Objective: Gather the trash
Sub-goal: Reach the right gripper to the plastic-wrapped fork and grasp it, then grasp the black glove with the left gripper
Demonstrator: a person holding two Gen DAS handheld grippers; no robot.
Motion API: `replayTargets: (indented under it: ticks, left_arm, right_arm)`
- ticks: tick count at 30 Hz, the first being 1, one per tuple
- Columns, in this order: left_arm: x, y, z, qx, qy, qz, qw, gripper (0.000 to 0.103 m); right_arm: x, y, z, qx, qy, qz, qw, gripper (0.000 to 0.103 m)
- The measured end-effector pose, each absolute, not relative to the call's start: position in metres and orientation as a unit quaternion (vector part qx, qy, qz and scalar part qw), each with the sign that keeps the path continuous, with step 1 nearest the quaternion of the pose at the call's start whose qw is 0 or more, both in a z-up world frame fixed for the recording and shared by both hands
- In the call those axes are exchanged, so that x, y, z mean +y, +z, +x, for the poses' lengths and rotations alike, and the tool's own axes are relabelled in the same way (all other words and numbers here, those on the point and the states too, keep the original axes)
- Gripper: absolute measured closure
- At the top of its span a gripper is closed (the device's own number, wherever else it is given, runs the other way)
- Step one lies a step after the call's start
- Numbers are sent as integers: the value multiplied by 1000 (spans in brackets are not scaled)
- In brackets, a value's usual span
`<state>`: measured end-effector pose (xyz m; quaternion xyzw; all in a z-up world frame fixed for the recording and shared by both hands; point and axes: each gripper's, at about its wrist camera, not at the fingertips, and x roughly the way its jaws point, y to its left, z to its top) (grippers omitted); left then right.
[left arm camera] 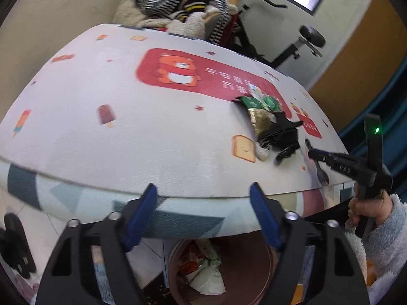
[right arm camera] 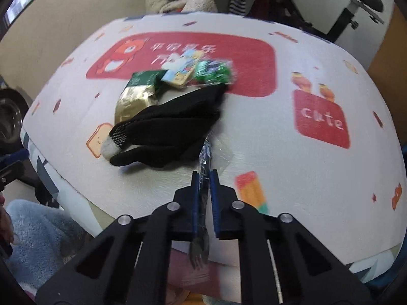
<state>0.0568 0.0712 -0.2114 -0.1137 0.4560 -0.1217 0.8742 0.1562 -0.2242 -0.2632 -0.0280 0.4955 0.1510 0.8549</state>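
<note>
While your right gripper [right arm camera: 204, 178] pinches a wrapped plastic fork [right arm camera: 201, 249] between its pressed-together jaws at the lower centre of the right wrist view, your left gripper [left arm camera: 203, 190] hangs with jaws spread wide and nothing between them, low in the left wrist view. Under that left gripper, at the bottom centre of the frame, the brown bin [left arm camera: 244, 261] already holds several wrappers, so I judge the job partly done. What is left lies on the table [right arm camera: 279, 165]: a gold foil packet [right arm camera: 134, 101], a green wrapper [right arm camera: 216, 72] and a small printed carton [right arm camera: 183, 72], bunched in the upper middle of the right wrist view, touching or partly under a black glove [right arm camera: 173, 132] that probably is not trash. The fork sits close to the table's near edge, its tines hanging past the rim, so you likely need only a short carry down and across to the bin. Open tabletop fills the right half of the right wrist view. Watch the overhanging table edge above the bin, and your two grippers crowding each other there.
</note>
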Motion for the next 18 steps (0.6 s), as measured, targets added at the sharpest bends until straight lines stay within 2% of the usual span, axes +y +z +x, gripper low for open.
replayTargets:
  ticks: [4, 9, 18]
  left_arm:
    - [39, -211, 71, 460, -163, -88, 869, 46]
    - [-2, -209, 100, 459, -207, -77, 860, 65]
    - [-93, -205, 151, 459, -264, 16, 848, 65]
  right_arm:
    - [-250, -257, 151, 482, 144, 15, 864, 93]
    - [-256, -253, 151, 472, 151, 16, 869, 93]
    - [-272, -252, 152, 452, 166, 40, 875, 93]
